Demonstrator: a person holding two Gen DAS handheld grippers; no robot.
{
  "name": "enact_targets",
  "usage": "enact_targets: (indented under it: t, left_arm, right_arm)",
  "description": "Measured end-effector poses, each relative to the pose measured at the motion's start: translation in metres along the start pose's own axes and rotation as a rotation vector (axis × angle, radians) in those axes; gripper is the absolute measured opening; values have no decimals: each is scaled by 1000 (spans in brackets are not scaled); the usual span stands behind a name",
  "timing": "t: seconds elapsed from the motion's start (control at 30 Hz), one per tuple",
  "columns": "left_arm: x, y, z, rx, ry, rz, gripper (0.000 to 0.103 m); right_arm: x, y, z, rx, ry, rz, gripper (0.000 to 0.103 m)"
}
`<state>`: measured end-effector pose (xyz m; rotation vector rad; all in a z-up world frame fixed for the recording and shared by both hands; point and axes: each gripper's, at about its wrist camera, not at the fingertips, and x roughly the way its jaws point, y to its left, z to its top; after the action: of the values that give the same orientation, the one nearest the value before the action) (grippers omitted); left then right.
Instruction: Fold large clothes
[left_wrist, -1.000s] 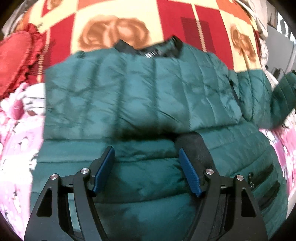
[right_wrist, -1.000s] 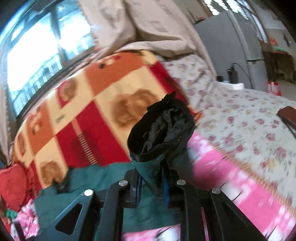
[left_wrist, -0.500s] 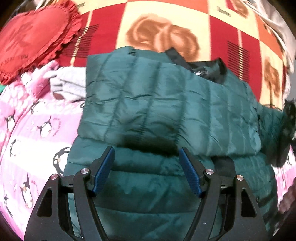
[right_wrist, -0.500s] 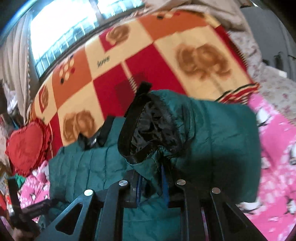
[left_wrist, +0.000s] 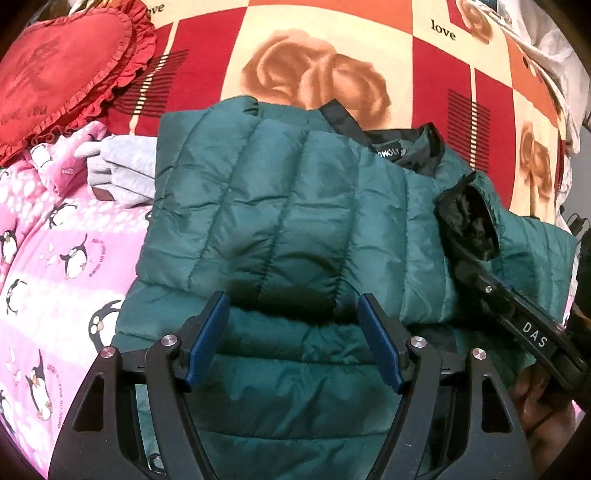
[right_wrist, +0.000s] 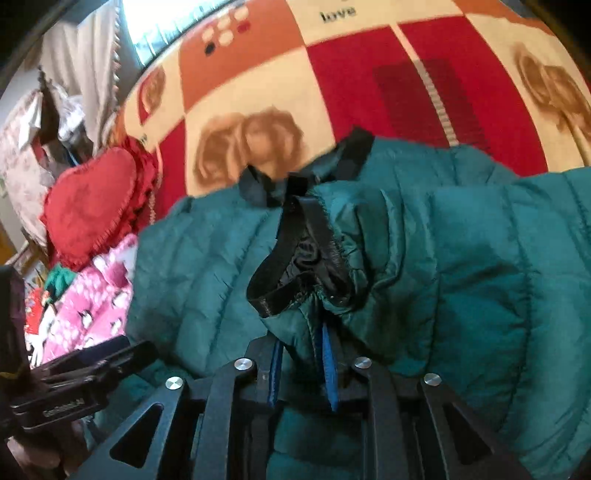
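Observation:
A dark green quilted puffer jacket (left_wrist: 280, 229) lies on the bed, its left sleeve folded flat across the chest. My left gripper (left_wrist: 291, 332) is open and empty, hovering over the jacket's lower body. My right gripper (right_wrist: 303, 354) is shut on the right sleeve near its black-lined cuff (right_wrist: 303, 269) and holds it over the jacket's chest. The same cuff (left_wrist: 467, 221) and the right gripper's body (left_wrist: 524, 325) show at the right of the left wrist view. The black collar (left_wrist: 402, 151) lies at the far end.
A red and cream checked blanket (left_wrist: 332, 74) lies beyond the jacket. A red heart-shaped cushion (left_wrist: 62, 70) sits at the far left. A pink penguin-print sheet (left_wrist: 55, 258) covers the bed to the left. A grey garment (left_wrist: 122, 170) lies beside the jacket's left edge.
My right gripper has carried the sleeve leftward from beside the bed over onto the jacket's chest. My left gripper has shifted its view left and stays open.

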<state>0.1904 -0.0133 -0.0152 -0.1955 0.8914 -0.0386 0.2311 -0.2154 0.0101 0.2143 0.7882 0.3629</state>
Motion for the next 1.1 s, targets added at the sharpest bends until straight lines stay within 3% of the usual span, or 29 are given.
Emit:
enact_targets:
  t: [0.07,0.2,0.33,0.5,0.57,0.63,0.8,0.9,1.03,1.07,1.1]
  left_arm:
    - [2,0,0,-4,8,-2,72]
    - [0,-3,4,-11,8,-9,72]
    - [-8,-11,7,-5,-10,-18,72]
    - [-11,-31,7,47,-13,-63,72]
    - [-12,-45,7,84,-14,-94,72]
    - [-15,-66,11,134,-28,-157,72]
    - [-5,-117,22,287,-52,-363,72]
    - [19,-138,26,343,-37,-364,72]
    - [48,-151,33,333,5,-400,72]
    - [51,-153,34,336,5,-397,68]
    - [54,-154,34,343,5,-401,43]
  right_arm:
    - [-2,-4,-1,19,-3,-1,30]
    - [-11,-3,0,11,-14,6,61]
    - [-30,2,1,-12,-10,20,61]
    - [-76,-19,-6,-26,-58,-246,61]
    - [-96,-43,-8,4,-88,-364,61]
    - [-118,-79,-8,77,-125,-422,63]
    - [-143,-157,-21,357,-115,-468,67]
    - [-156,-186,-31,494,-126,-446,67]
    - [-166,-189,-26,481,-150,-454,67]
    - [-167,-188,-24,477,-150,-453,67]
    - [-168,-188,-22,475,-153,-452,67]
